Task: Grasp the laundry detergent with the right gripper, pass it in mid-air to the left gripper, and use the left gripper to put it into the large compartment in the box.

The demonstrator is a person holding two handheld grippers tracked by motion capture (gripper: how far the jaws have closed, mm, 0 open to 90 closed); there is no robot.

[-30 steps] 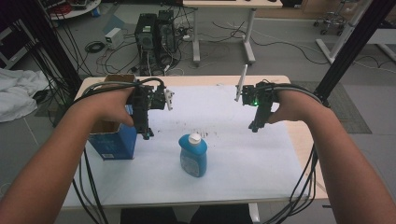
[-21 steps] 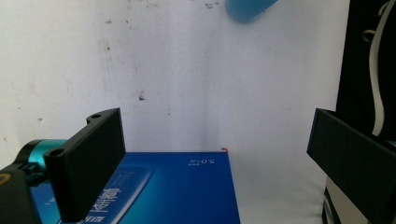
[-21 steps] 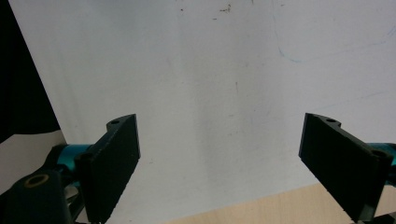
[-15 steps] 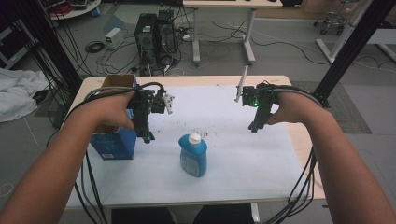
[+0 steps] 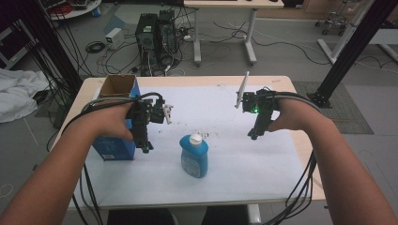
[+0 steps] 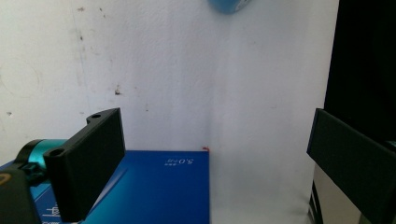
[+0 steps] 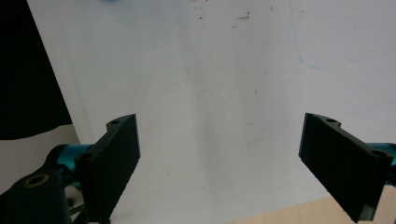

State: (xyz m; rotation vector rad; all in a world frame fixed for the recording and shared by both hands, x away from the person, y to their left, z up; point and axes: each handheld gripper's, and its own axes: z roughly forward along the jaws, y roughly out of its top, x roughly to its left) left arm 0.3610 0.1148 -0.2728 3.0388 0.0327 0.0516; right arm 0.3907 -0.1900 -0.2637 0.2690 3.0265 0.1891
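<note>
A blue bottle stands mid-table between two grippers. The left gripper, jaws spread, hovers beside a blue box; the right gripper hangs jaws spread

White-covered wooden tabletop: blue plastic bottle with white cap lying centre; open blue cardboard box left. Left claw beside the box, right claw well apart, both pointing down.
</note>
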